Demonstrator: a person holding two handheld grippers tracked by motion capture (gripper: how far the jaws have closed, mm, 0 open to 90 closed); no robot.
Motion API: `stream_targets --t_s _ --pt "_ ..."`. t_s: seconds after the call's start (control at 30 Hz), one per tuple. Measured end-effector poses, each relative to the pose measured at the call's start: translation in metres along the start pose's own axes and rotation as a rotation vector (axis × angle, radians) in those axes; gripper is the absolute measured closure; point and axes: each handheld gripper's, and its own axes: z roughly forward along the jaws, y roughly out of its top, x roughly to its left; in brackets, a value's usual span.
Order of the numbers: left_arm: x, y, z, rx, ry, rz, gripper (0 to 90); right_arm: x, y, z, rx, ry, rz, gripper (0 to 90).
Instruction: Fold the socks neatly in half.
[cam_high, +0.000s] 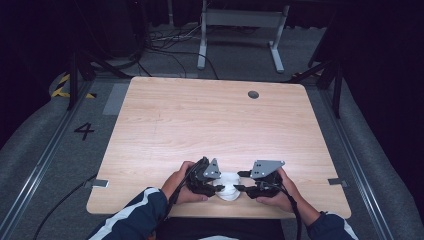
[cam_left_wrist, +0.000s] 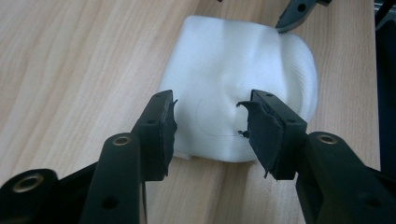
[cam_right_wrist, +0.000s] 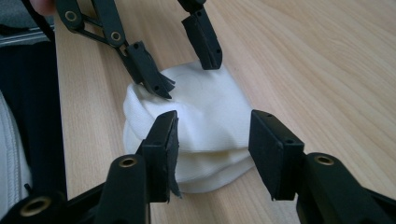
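Two claws (cam_high: 220, 188) (cam_high: 237, 181), soft rumpled white cloth (cam_high: 229, 187)

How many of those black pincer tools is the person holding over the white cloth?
2. The left gripper sits at the left edge of the folded white cloth, in the person's left hand; the right gripper faces it from the cloth's right edge, in the right hand.

white folded cloth (cam_high: 228, 186), rumpled, flat near table's front edge

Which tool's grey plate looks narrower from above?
The left tool: its plate is tilted and looks narrow, while the right tool has a plate lying flatter and broader.
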Motion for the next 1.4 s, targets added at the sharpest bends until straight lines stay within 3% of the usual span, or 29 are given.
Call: stream_targets --t_s 0.07,0.13,0.3,0.4,0.5,0.57,0.67,0.73,0.9,1.0,1.13,1.23,1.3,1.4 --pt "-0.002 0.000 0.003 0.004 0.016 0.004 50.4 0.001 0.000 0.002 0.009 0.020 -0.008 52.0" --pt "-0.002 0.000 0.003 0.008 0.022 0.016 49.8 0.004 -0.002 0.004 0.075 0.046 -0.050 50.8" --pt "-0.001 0.000 0.005 0.002 0.025 0.013 47.2 0.004 -0.005 0.009 0.096 0.046 -0.040 50.7" --pt "-0.001 0.000 0.005 -0.002 0.032 0.017 45.9 0.003 -0.001 -0.002 0.040 0.064 -0.037 50.4" --pt "0.000 0.001 0.007 -0.011 0.025 0.011 45.9 0.000 0.007 -0.015 -0.060 0.029 0.012 50.2" --pt "0.000 0.001 0.007 -0.012 0.023 0.009 45.9 0.000 0.009 -0.015 -0.068 0.016 0.012 50.1" --pt "0.002 0.000 0.007 -0.013 0.016 0.012 45.9 0.002 0.006 -0.005 -0.021 -0.006 -0.004 50.6" --pt "0.002 0.000 0.007 -0.013 0.008 0.006 45.9 0.003 0.002 0.002 0.020 0.000 -0.004 49.5" --pt "0.004 -0.002 0.008 -0.022 -0.003 0.009 45.8 0.005 -0.002 0.010 0.065 0.020 0.000 45.0" --pt "0.004 -0.001 0.007 -0.025 0.005 -0.008 43.0 0.006 -0.006 0.017 0.114 0.022 -0.020 43.5" --pt "0.006 0.001 -0.003 -0.037 0.014 -0.018 34.8 0.007 -0.009 0.020 0.115 0.027 -0.011 43.0" --pt "0.004 0.001 -0.016 -0.061 0.022 -0.035 34.0 0.007 -0.010 0.020 0.112 0.028 0.000 43.2" --pt "0.003 -0.001 -0.024 -0.093 -0.002 -0.062 35.5 0.007 -0.011 0.020 0.109 0.027 0.009 43.1" --pt "-0.004 -0.007 -0.023 -0.069 -0.037 -0.076 40.5 0.007 -0.011 0.021 0.108 0.018 0.014 43.1"
